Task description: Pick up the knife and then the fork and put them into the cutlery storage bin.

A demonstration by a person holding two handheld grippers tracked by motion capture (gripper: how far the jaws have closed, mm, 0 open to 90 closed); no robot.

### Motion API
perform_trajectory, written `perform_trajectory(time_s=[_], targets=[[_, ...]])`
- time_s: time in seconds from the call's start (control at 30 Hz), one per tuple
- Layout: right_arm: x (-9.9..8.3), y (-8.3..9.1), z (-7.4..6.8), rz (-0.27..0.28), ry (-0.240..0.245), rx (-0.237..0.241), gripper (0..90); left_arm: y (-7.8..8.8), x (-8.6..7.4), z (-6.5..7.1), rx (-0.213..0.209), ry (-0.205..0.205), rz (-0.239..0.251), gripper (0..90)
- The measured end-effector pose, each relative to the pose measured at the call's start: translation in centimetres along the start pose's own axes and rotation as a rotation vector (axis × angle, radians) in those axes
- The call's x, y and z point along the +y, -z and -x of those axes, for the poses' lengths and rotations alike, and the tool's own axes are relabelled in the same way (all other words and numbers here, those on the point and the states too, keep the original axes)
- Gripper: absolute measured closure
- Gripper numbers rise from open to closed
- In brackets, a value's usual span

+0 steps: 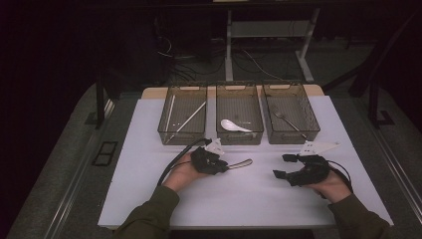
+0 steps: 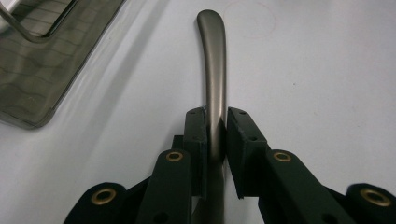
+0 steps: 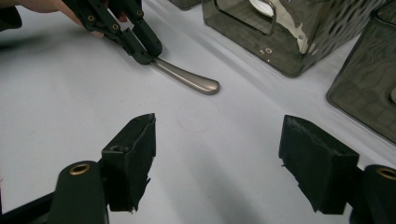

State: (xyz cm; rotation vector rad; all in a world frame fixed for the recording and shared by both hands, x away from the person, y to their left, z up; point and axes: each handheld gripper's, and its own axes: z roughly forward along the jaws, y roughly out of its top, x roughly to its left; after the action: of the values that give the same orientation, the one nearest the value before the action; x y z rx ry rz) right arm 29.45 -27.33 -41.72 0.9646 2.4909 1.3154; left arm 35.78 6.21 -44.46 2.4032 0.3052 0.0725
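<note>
A metal utensil [image 1: 242,163] lies on the white table [image 1: 239,196] in front of the middle bin. My left gripper [image 1: 225,167] is shut on it: in the left gripper view the two pads press on either side of the rounded handle [image 2: 212,65], which runs away from the gripper [image 2: 216,133]. The utensil's head is hidden under the jaws. My right gripper [image 1: 280,166] rests to the right with its jaws wide apart and nothing between them [image 3: 217,140]. From the right gripper view, the left gripper [image 3: 142,49] grips the handle [image 3: 189,80] at upper left.
Three smoky plastic bins stand in a row at the back. The left bin [image 1: 181,137] holds chopsticks [image 1: 189,118], the middle bin [image 1: 240,139] a white spoon [image 1: 233,125], the right bin [image 1: 294,137] a fork [image 1: 287,119]. White table surface lies between the two hands.
</note>
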Motion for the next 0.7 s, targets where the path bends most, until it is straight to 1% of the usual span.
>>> perform_trajectory(time_s=[0.03,0.1,0.13,0.2,0.27,0.4,0.43,0.5,0.63,0.7], targets=[[-0.01,-0.02,0.01,-0.001,0.001,0.0,27.1,-0.06,-0.03,0.05,0.0,0.018,0.008,78.2],[-0.02,-0.08,0.01,-0.003,0.001,0.001,27.1,-0.03,-0.07,-0.08,-0.007,0.026,0.008,79.1],[-0.02,-0.11,0.0,-0.003,0.0,0.002,27.2,-0.07,-0.12,-0.11,-0.011,0.037,0.016,79.2],[-0.01,-0.1,-0.06,-0.008,0.001,0.001,27.2,-0.03,-0.18,-0.11,-0.009,0.03,0.019,79.3],[-0.04,-0.13,-0.09,-0.006,0.007,-0.004,27.2,0.0,-0.09,-0.08,-0.005,0.019,0.013,79.4],[-0.02,-0.15,-0.12,-0.002,0.008,0.0,27.3,0.03,0.05,-0.02,-0.002,0.03,0.01,79.4],[-0.02,-0.15,-0.13,-0.002,0.007,0.001,27.3,0.08,0.08,-0.07,-0.006,0.029,0.002,79.4],[0.02,-0.09,-0.1,0.001,0.011,0.004,27.3,0.06,0.13,0.01,-0.009,0.047,0.014,79.4],[0.21,-0.03,-0.16,0.014,0.019,0.013,27.3,0.31,0.38,0.18,-0.027,0.034,0.014,79.4],[0.4,-0.09,-0.24,0.01,0.039,0.027,27.3,0.49,0.51,0.22,-0.036,0.035,0.022,79.4]])
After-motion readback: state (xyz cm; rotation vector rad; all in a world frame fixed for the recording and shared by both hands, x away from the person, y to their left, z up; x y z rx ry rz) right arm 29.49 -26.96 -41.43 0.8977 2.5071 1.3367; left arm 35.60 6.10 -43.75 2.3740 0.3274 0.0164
